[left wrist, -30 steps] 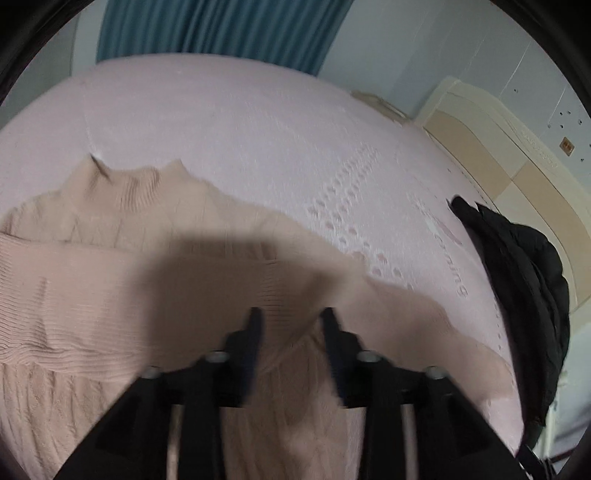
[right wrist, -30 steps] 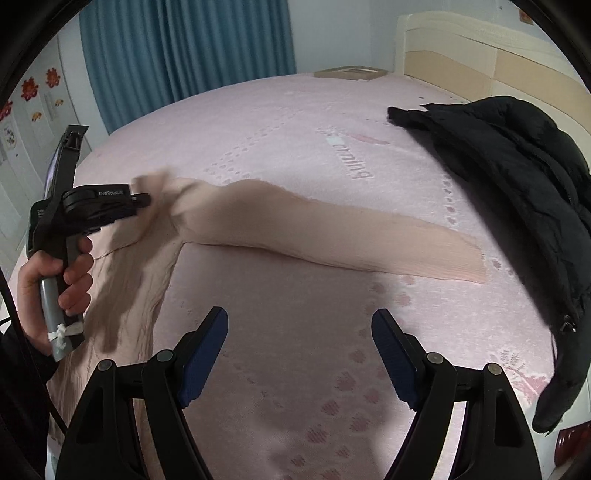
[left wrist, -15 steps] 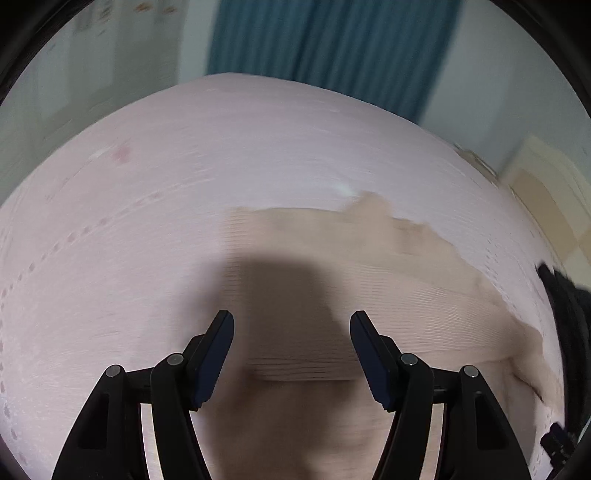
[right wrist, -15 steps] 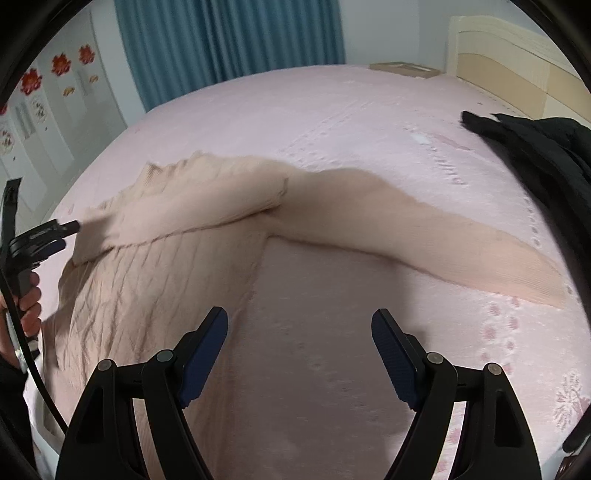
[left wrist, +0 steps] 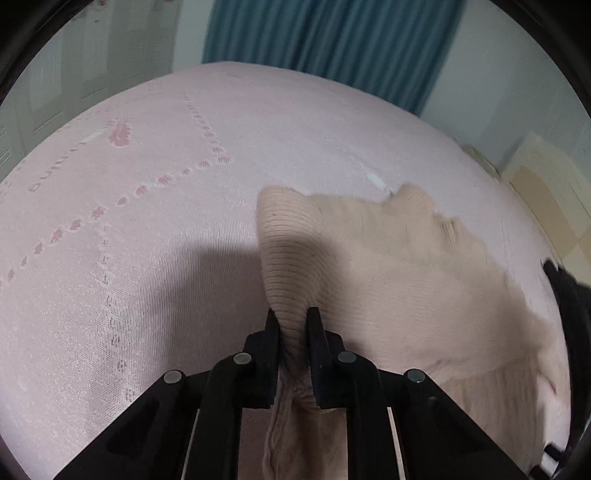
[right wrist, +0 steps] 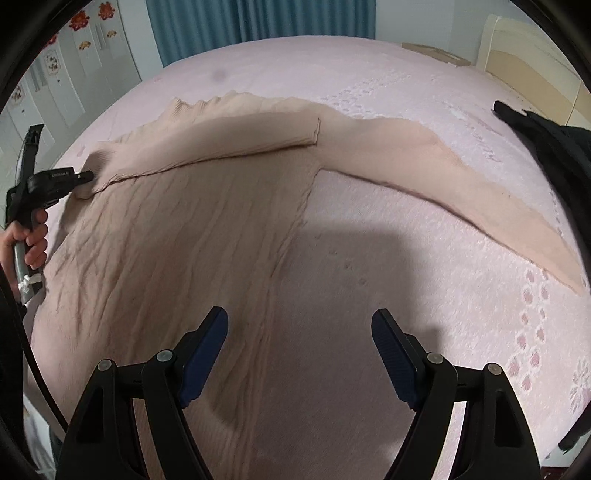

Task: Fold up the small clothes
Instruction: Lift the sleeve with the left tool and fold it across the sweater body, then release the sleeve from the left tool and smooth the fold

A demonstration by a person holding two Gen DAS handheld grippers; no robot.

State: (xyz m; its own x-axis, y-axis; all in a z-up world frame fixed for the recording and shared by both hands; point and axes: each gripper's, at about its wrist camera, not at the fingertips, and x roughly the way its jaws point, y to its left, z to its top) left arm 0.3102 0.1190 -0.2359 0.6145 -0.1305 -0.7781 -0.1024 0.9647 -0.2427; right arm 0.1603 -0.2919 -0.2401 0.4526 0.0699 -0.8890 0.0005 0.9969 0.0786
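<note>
A beige knit sweater (right wrist: 192,229) lies flat on the pink bed. One sleeve (right wrist: 229,140) is folded across its chest; the other sleeve (right wrist: 461,184) stretches out to the right. My left gripper (left wrist: 291,317) is shut on the sweater's folded left edge (left wrist: 291,280) at the shoulder; it also shows in the right wrist view (right wrist: 79,177) at the sweater's left side. My right gripper (right wrist: 299,332) is open and empty, hovering over the sweater's right hem edge.
The pink bedspread (right wrist: 406,277) surrounds the sweater. A black jacket (right wrist: 554,147) lies at the right by the headboard (right wrist: 535,62); it also shows in the left wrist view (left wrist: 569,302). Blue curtains (right wrist: 258,22) hang behind.
My left gripper let go of the sleeve, opened, moved left and has now shut on the sweater's left shoulder edge. My right gripper stayed open and moved left over the sweater body.
</note>
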